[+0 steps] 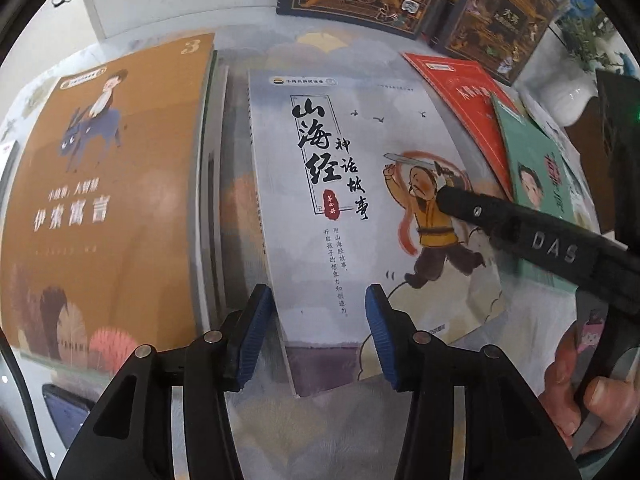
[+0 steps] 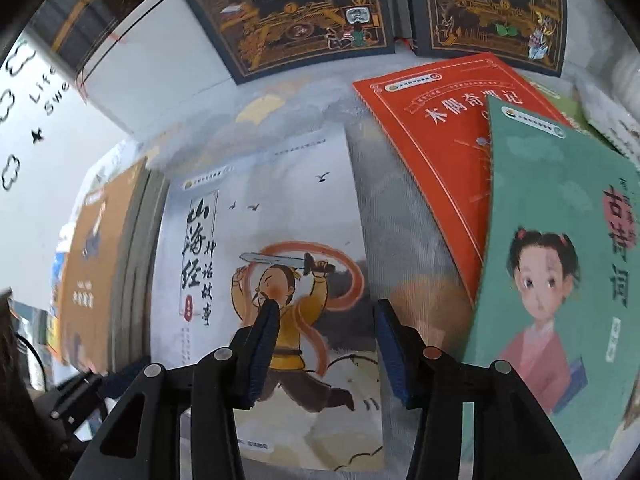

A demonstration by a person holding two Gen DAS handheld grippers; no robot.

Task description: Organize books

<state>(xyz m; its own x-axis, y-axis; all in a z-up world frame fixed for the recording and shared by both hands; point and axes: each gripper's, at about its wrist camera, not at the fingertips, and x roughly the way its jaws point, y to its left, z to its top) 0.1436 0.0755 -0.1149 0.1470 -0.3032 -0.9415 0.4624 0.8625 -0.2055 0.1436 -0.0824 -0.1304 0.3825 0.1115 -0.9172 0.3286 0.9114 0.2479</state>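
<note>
I judged the sorting to be roughly halfway. A stack of thin paperbacks topped by an ochre-brown cover with a man riding a donkey already stood squared up toward the left edge of the pale patterned table, and that pile looked like the finished part. Just right of it, apart from the stack, lay the white paperback with the sword-waving man in yellow, flat and face up, which I took to be the book in hand.

My left gripper hovered over that book's near edge with its blue pads spread wide, holding nothing. My right gripper hung over the lower right part of the same cover, its fingers also apart and empty; in the left view its black finger crossed the painted figure, though I could not tell whether it touched the paper.

Still to be sorted, I thought, were the red paperback and the green paperback showing a girl in pink, fanned loosely toward the right edge, the green one overlapping the red. Two dark hardbacks with gold ornament stood propped along the far edge.

No box, bin or shelf compartment showed in either view; everything rested on the table.
</note>
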